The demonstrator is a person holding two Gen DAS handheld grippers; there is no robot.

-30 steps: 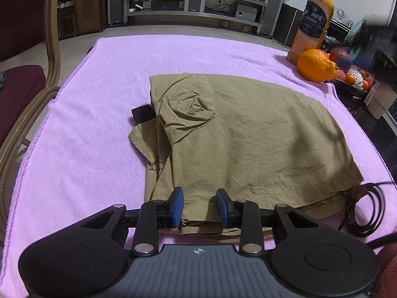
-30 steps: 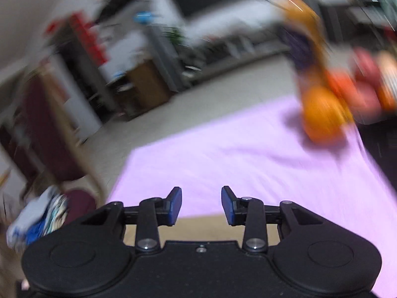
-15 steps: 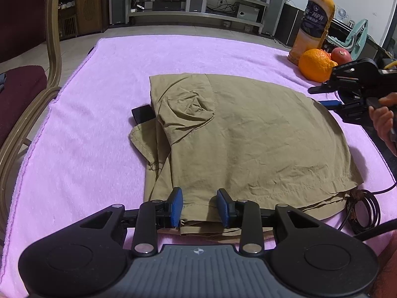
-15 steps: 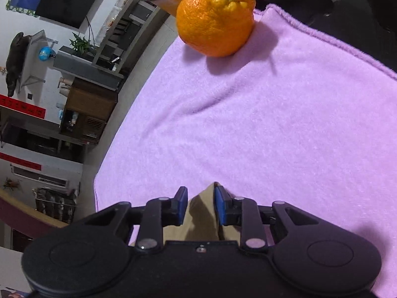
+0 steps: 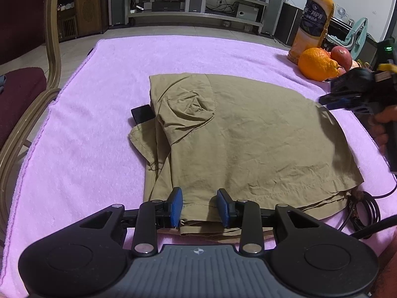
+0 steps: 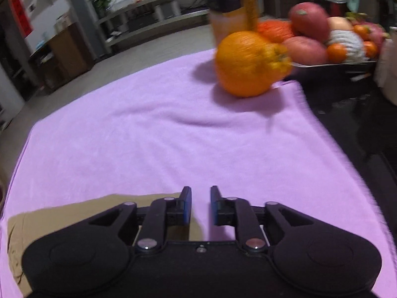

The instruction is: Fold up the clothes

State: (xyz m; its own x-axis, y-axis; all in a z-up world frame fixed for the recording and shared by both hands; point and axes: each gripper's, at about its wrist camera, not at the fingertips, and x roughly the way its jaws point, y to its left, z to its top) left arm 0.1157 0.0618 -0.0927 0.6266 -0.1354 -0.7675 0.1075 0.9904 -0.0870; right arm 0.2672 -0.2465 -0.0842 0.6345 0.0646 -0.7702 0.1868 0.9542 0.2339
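A khaki garment (image 5: 248,136) lies folded on a pink towel (image 5: 99,124). My left gripper (image 5: 200,208) is open, its blue pads straddling the garment's near hem. In the left wrist view my right gripper (image 5: 322,100), held by a hand, sits at the garment's far right corner. In the blurred right wrist view the right gripper (image 6: 200,208) has a narrow gap between its pads. Pink towel (image 6: 173,136) shows in that gap. The khaki garment (image 6: 74,213) lies under and to the left of the left finger.
An orange (image 5: 316,63), a juice bottle (image 5: 312,22) and a tray of fruit (image 6: 322,37) stand at the far right. A black cable (image 5: 364,211) coils at the near right. A chair (image 5: 24,94) is at the left. A small black object (image 5: 141,115) pokes out from under the garment.
The right gripper swung down from above to the garment's far right corner, levelled out, and its jaws narrowed. The left gripper stayed at the near hem.
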